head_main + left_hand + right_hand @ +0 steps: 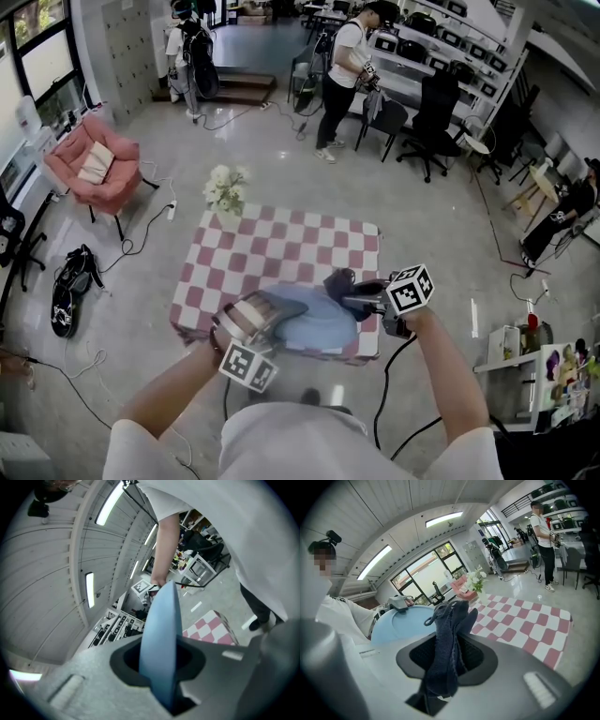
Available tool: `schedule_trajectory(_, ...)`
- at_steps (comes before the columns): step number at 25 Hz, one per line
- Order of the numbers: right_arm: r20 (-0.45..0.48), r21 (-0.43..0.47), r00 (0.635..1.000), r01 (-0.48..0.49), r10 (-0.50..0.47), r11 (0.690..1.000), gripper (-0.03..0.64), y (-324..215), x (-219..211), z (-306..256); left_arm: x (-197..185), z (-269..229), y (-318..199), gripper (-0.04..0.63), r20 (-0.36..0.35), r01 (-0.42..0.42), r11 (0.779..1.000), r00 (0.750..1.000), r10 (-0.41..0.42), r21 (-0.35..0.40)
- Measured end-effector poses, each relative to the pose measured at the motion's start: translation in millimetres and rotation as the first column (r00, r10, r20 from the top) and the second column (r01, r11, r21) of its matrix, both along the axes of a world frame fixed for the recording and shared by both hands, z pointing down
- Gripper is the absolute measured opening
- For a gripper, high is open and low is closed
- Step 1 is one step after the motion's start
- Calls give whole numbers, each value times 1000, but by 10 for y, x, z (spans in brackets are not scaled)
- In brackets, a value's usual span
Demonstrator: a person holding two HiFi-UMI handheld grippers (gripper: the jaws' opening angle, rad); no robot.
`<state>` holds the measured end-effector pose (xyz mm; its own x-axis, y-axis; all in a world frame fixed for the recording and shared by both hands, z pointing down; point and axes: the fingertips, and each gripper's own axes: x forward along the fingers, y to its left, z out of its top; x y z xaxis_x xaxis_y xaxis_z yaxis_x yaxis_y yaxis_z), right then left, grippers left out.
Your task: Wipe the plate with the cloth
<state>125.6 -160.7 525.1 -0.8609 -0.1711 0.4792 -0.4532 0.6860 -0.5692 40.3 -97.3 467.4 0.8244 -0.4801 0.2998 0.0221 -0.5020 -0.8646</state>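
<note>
From the head view, the blue plate sits raised over the checked table's near edge. Only the left gripper view shows the left gripper clamped on its rim, edge-on. The right gripper view shows the right gripper pinching the dark cloth just beside the plate.

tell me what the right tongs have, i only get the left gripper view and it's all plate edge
Observer: A dark cloth, clamped in the right tongs.
Operator: is it wiping
Observer: It sits at the right rim of the plate; whether they touch, I cannot tell.
Operator: where's the plate
Observer: Over the near edge of the checked table.
</note>
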Motion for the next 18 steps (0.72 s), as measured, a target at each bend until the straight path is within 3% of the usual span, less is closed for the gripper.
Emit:
schedule_trajectory(7, 51, -11, 996, -70, 71, 997, 118, 29, 94, 8, -95, 43, -202, 73, -10, 45, 999, 999, -46, -30)
schedule_trajectory(13, 34, -17, 993, -111, 111, 994, 118, 75, 205, 102, -85, 94, -268, 73, -15, 43, 998, 999, -44, -49)
schedule_trajectory(18, 27, -1, 987, -159, 159, 987, 117, 90, 286, 135, -135, 2, -349, 74, -82, 59, 988, 994, -71, -140)
